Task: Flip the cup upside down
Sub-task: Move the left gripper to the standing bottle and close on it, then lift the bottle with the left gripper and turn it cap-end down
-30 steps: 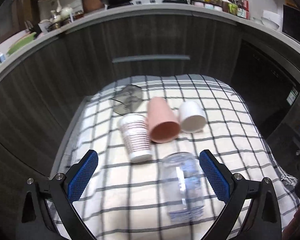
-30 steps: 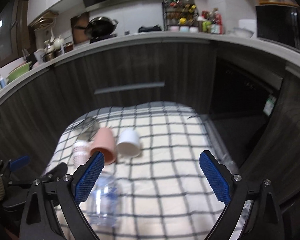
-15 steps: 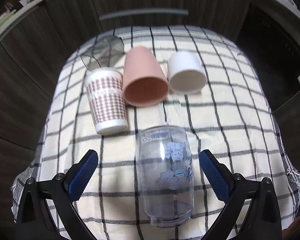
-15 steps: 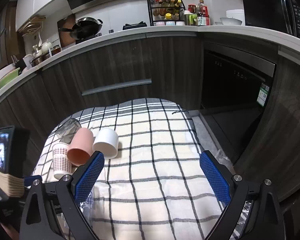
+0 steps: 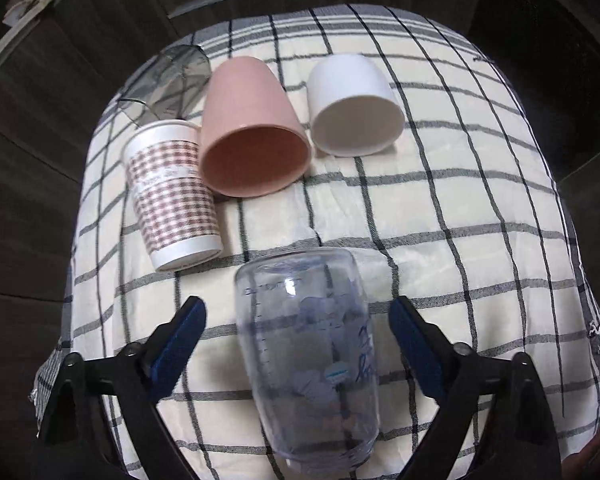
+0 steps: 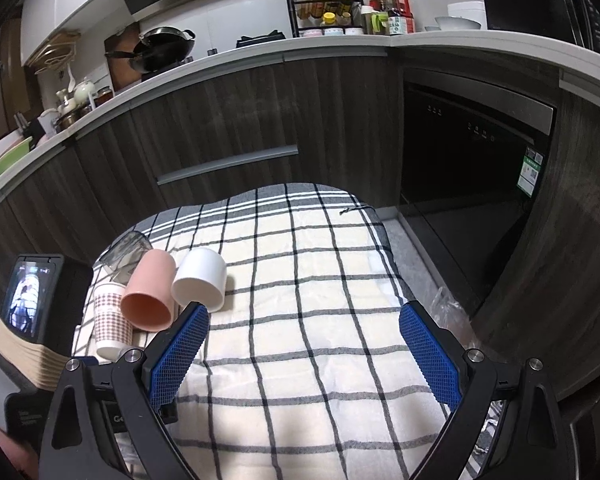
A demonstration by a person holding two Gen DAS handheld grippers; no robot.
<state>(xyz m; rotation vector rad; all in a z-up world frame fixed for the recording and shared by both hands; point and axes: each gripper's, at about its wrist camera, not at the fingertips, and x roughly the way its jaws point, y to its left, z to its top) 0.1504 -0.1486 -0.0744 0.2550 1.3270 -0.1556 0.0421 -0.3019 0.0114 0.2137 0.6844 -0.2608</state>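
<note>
A clear glass cup with blue print (image 5: pixel 312 344) lies on its side on the checked cloth (image 5: pixel 440 208), base away from me. My left gripper (image 5: pixel 298 320) is open, its blue pads on either side of this cup without touching it. Beyond it lie a checked paper cup (image 5: pixel 172 204), a pink cup (image 5: pixel 248 132), a white cup (image 5: pixel 352 104) and a dark clear glass (image 5: pixel 168 80), all on their sides. My right gripper (image 6: pixel 302 356) is open and empty above the cloth (image 6: pixel 320 280), right of the cups (image 6: pixel 148 292).
The cloth covers a small table in front of dark kitchen cabinets (image 6: pixel 220 120). The left gripper's camera body (image 6: pixel 32 300) sits at the left in the right wrist view. The cloth's edges drop off on all sides.
My left gripper has moved down and forward, so the clear cup now lies between its pads. My right gripper has risen and shifted slightly right.
</note>
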